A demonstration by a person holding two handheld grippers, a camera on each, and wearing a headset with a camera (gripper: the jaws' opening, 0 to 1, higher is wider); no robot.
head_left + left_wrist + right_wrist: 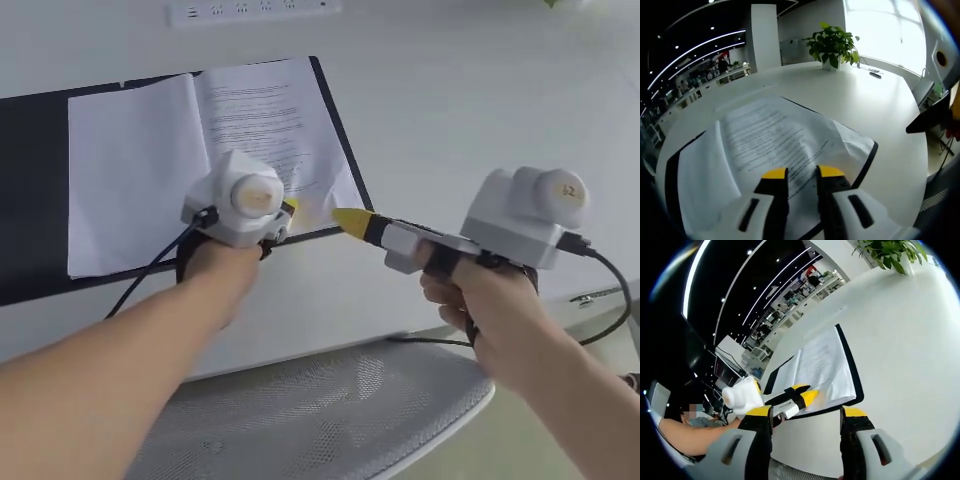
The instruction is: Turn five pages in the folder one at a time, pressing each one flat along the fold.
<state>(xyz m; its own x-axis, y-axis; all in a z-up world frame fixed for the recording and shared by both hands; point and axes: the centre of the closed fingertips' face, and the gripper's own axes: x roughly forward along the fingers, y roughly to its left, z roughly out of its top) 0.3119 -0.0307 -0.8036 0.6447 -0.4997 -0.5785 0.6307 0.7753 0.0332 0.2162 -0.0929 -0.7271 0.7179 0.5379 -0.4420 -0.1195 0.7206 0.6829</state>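
While the left claw (802,172), narrowly parted, hangs over the folder's (30,150) front corner, the right claw (807,412) gapes wide and empty; a plant (832,45) stands by the table's (480,100) far edge.

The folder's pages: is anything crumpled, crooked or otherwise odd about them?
Yes, slightly. The printed page is rumpled toward the corner beside the left tool. In the left gripper view, creases and a bulge show there, so it does not lie flat in the folder. Nothing else stands out.
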